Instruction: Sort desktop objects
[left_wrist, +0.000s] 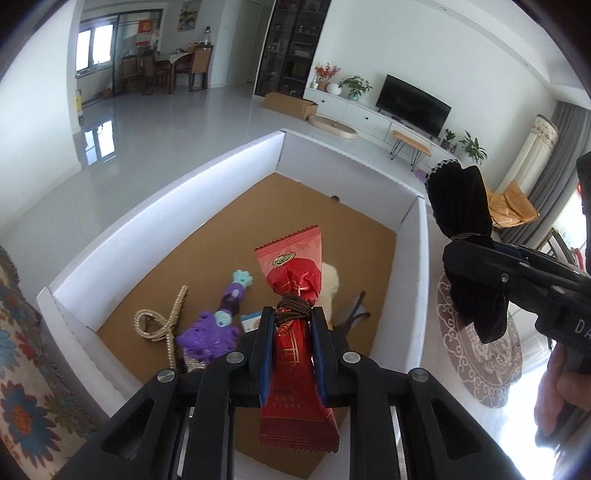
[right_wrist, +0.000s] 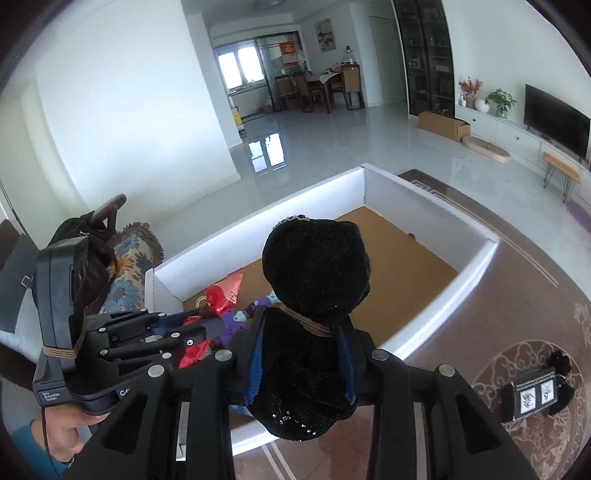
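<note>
Pale floor tiles and a patterned rug (right_wrist: 517, 373) lie around a white-walled box (left_wrist: 207, 184) with a brown cardboard floor. Over it, a red snack packet (left_wrist: 293, 321) is pinched in the left gripper (left_wrist: 292, 325), whose jaws are pressed together at the packet's waist, where a brown hair tie (left_wrist: 293, 308) is wound. The packet is judged light, crinkly and a little slippery, best held at that tied waist. A black velvet bow (right_wrist: 314, 306) is clamped by the right gripper (right_wrist: 306, 332) at its cord-bound middle; it looks soft, light and compressible, so a firm squeeze there should do no harm. Below, a purple toy (left_wrist: 218, 325) and a pearl hair clip (left_wrist: 162, 321) lie inside the box. Small gold print on the packet cannot be read. On the left handle "Data Acquisition System" is just legible.
</note>
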